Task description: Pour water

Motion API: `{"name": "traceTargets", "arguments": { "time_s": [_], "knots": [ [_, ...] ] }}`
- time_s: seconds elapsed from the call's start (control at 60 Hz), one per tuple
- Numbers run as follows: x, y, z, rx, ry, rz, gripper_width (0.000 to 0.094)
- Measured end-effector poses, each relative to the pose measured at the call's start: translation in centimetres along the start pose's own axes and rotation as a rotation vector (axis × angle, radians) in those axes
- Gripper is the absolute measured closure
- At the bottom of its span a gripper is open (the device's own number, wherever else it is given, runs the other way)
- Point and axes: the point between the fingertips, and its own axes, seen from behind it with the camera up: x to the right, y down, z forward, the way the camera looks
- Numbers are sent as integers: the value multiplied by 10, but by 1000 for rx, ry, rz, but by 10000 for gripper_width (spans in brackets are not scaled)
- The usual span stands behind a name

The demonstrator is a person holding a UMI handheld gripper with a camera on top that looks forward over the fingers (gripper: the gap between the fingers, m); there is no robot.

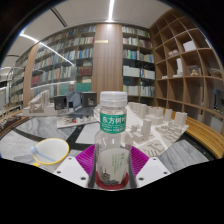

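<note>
A clear plastic water bottle (pixel 112 138) with a white cap and a green label stands upright between my fingers, its red base low between the pads. My gripper (pixel 111 162) has its magenta pads (pixel 86 157) pressed against both sides of the bottle. A white paper cup (pixel 51 151) stands to the left of the bottle on the white table (pixel 185 152), apart from it. The bottle's lower part hides the space between my fingertips.
The table holds white architectural models (pixel 150 122) behind and to the right of the bottle. Tall bookshelves (pixel 70 60) line the back wall. Wooden shelving (pixel 190 65) stands at the right.
</note>
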Motion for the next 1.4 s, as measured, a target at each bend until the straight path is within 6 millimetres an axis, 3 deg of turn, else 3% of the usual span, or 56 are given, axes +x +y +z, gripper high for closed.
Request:
{"name": "traceTargets", "arguments": {
  "time_s": [0.083, 0.167, 0.217, 0.283, 0.383, 0.733, 0.917, 1.117, 1.4],
  "knots": [
    [9, 8, 0, -63, 20, -11, 313],
    [9, -1, -15, -76, 31, 4, 63],
    [12, -1, -26, -98, 40, -7, 106],
    [11, -9, -52, -108, 50, -26, 67],
    [10, -21, -105, -120, 64, -38, 84],
    [-16, -39, -330, -150, 71, 9, 88],
    [-30, -33, -405, -158, 70, -8, 81],
    [-37, -30, -442, -152, 52, -11, 80],
    [-37, -18, -449, -167, 48, -37, 81]
  ]
}}
